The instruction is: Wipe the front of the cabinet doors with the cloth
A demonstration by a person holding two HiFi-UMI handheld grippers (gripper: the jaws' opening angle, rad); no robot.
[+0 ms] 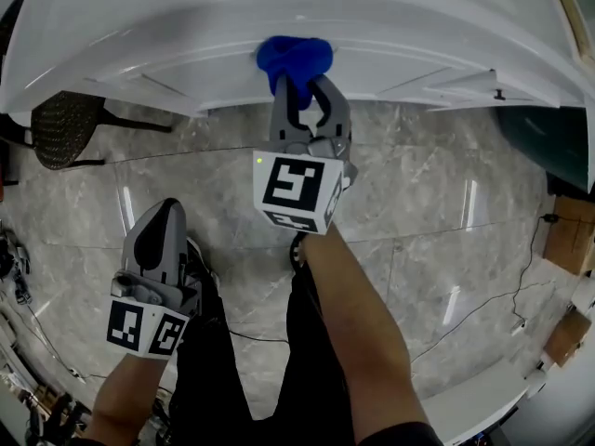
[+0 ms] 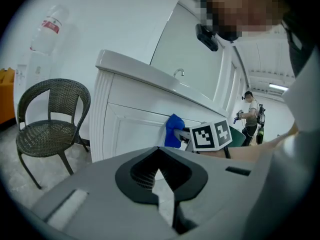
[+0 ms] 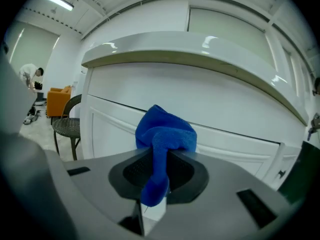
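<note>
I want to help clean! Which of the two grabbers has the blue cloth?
The right gripper: its jaws pinch the blue cloth at the cabinet. The left gripper is shut, empty, lower down.

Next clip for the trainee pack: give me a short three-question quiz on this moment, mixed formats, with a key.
1. Multiple choice: what is clamped in the right hand-held gripper? A) a sponge B) a blue cloth C) nothing
2. True or false: the left hand-held gripper holds a second cloth.
3. Short answer: which piece of furniture stands on the floor beside the white cabinet?

Key
1. B
2. False: its jaws are together with nothing between them.
3. The wicker chair.
</note>
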